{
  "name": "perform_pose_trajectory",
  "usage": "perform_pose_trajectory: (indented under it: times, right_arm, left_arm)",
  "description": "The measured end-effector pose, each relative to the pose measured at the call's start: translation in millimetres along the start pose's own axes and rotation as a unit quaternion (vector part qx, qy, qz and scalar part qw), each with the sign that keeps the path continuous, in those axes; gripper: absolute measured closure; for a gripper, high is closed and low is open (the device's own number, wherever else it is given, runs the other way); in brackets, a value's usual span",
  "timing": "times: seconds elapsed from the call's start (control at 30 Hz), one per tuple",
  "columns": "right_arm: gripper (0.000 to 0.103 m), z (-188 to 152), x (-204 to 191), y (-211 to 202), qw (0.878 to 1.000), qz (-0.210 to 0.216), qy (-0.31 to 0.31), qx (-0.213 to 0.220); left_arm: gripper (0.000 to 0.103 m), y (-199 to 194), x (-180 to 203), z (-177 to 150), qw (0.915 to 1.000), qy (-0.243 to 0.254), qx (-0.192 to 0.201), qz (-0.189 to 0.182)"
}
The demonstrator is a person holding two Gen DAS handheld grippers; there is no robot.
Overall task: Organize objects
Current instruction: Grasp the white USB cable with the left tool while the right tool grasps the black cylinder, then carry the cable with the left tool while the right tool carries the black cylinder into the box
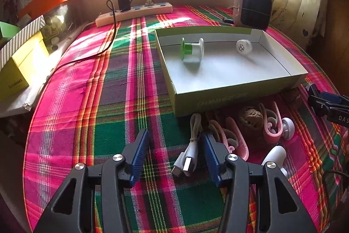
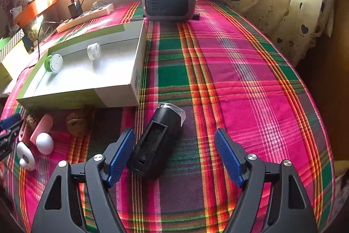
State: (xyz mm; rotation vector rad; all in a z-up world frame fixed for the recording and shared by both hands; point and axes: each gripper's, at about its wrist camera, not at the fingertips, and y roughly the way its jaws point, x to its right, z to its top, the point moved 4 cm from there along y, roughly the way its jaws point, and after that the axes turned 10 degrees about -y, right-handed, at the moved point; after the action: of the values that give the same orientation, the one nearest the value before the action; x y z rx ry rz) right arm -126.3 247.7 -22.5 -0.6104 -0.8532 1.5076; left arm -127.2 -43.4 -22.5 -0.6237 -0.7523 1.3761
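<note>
Box (image 1: 229, 88): one, centre frame, held two items: green-white spool (image 1: 192, 48), white cap (image 1: 243, 47).
Walnuts (image 2: 76, 121): two, lower left.
Left tool (image 1: 175, 141): released, empty.
Right tool (image 2: 174, 137): released, straddled one black flashlight (image 2: 157, 141).

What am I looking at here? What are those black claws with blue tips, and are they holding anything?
Those claws are two hand-held grippers, one in each of a person's hands; no robot arm is involved. Each carries a camera looking along its fingers, so one picture comes from the left gripper, the other from the right gripper. Both are open and hold nothing. On the plaid tablecloth sits an open box containing a green and white spool and a white cap. In front of it lie a white USB cable, pink clips, a walnut and, between the right gripper's fingers, a black flashlight.
</note>
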Motion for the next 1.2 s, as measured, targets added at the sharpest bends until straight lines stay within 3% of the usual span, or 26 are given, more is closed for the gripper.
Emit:
perform_pose_trajectory:
  times: [0.1, 0.33, 0.47, 0.63, 0.8, 1.2]
  right_arm:
    - [0.027, -1, 1, 0, 1.000, 0.003, -0.001, 0.004]
    - [0.028, -2, 1, -3, 1.000, 0.002, -0.001, 0.006]
    - [0.042, -3, 6, -5, 1.000, -0.006, 0.009, 0.008]
    - [0.055, -4, 11, -7, 1.000, -0.008, 0.012, 0.010]
    - [0.075, -5, 15, -9, 1.000, -0.008, 0.015, 0.013]
    - [0.075, -5, 15, -9, 1.000, -0.004, 0.013, 0.014]
  left_arm:
    - [0.056, 1, 0, 1, 1.0000, -0.002, 0.001, 0.002]
    - [0.072, -1, -1, 0, 0.9999, -0.004, 0.006, 0.012]
    - [0.084, -2, -1, 0, 0.9999, -0.004, 0.006, 0.010]
    - [0.089, -2, 2, 0, 0.9999, -0.003, 0.006, 0.008]
    - [0.094, -2, 3, -1, 0.9999, -0.005, 0.006, 0.007]
    - [0.095, -2, 2, -2, 0.9999, -0.009, 0.006, 0.007]
